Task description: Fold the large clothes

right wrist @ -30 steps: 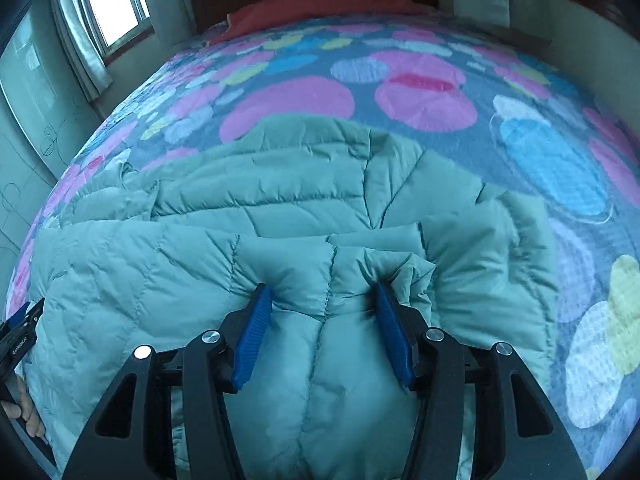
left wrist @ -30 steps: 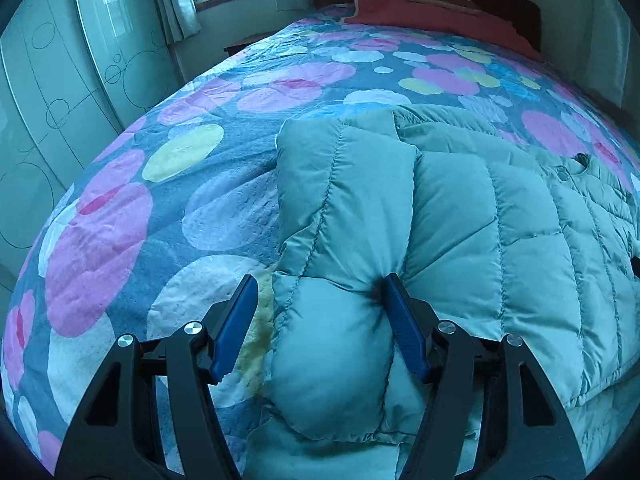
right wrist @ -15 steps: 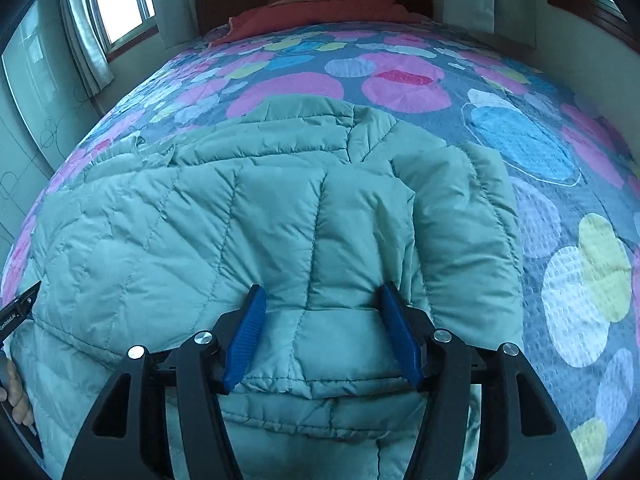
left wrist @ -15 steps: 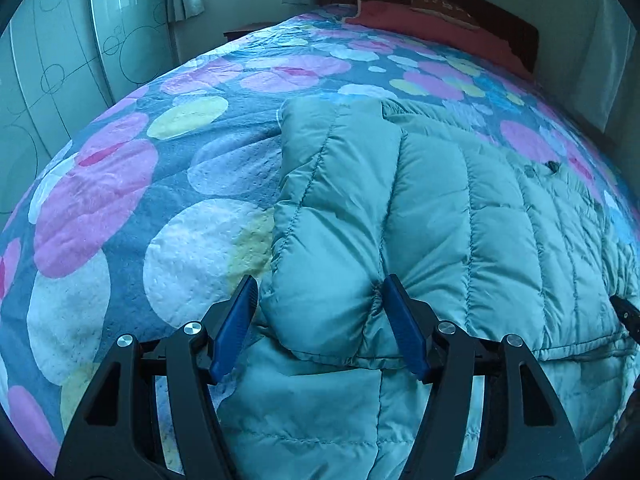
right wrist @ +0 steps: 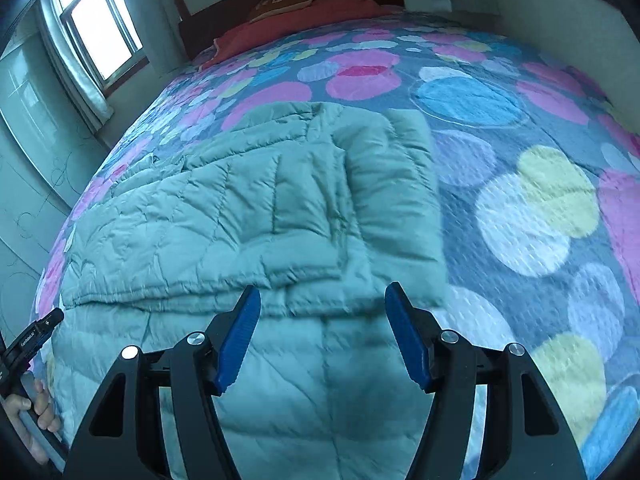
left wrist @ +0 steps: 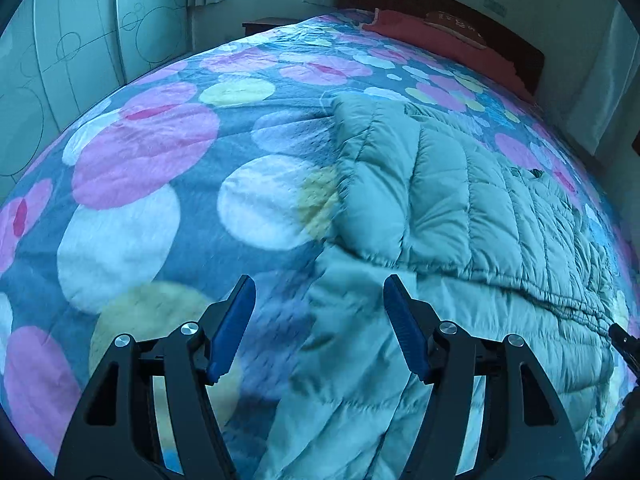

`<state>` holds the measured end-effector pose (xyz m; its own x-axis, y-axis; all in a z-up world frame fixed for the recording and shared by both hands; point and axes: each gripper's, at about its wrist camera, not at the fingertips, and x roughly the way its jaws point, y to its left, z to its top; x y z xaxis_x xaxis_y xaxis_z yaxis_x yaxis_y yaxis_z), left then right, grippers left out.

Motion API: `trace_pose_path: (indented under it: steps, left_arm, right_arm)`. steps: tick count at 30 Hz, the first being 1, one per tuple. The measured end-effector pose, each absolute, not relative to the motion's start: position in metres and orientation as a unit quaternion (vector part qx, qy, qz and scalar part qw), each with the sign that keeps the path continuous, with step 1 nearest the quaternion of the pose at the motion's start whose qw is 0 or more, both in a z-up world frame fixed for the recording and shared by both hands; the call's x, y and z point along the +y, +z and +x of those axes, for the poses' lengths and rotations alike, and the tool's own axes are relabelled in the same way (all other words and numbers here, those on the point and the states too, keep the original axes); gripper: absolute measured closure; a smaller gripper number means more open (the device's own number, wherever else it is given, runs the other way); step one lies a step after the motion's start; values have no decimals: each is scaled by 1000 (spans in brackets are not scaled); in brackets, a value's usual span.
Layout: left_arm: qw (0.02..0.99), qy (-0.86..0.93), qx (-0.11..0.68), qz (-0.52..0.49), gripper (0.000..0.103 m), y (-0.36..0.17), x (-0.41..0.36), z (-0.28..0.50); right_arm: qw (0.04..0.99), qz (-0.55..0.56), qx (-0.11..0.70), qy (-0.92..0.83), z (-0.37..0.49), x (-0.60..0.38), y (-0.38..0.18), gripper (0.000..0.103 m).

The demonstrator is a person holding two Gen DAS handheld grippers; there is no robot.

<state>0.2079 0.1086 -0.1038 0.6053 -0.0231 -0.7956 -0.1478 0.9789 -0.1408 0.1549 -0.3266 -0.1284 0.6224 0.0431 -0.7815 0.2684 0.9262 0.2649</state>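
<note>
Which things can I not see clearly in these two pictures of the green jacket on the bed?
- Jacket near hem: cut off by the bottom edge and hidden behind the open left gripper and right gripper, both views.
- Jacket cloth between the fingers: motion-blurred.
- Hand: cut off by the right view's left edge.
- Pillow writing: too small.

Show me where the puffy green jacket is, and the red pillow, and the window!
puffy green jacket (left wrist: 460, 200): left wrist view, on the folded-over quilted top layer.
red pillow (left wrist: 432, 38): left wrist view, on its middle, by the headboard.
window (right wrist: 102, 36): right wrist view, on the bright glass pane.
</note>
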Motion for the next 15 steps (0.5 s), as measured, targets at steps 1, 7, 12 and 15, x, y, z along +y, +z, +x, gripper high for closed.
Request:
trace_pose_path:
  steps: [1, 7, 12, 15]
  left_arm:
    - [889, 41, 445, -100, 37, -104, 115, 198]
    - [876, 82, 453, -145, 36, -109, 155, 130]
    - [852, 102, 470, -206, 36, -115, 178, 79]
    - [842, 110, 468, -245, 36, -114, 186, 50]
  right_arm:
    - [880, 191, 430, -69, 142, -333, -130, 39]
    - [859, 238, 440, -107, 60, -364, -146, 39]
    - [848, 273, 439, -116, 7, -370, -159, 39]
    - [846, 295, 428, -117, -17, -369, -160, 39]
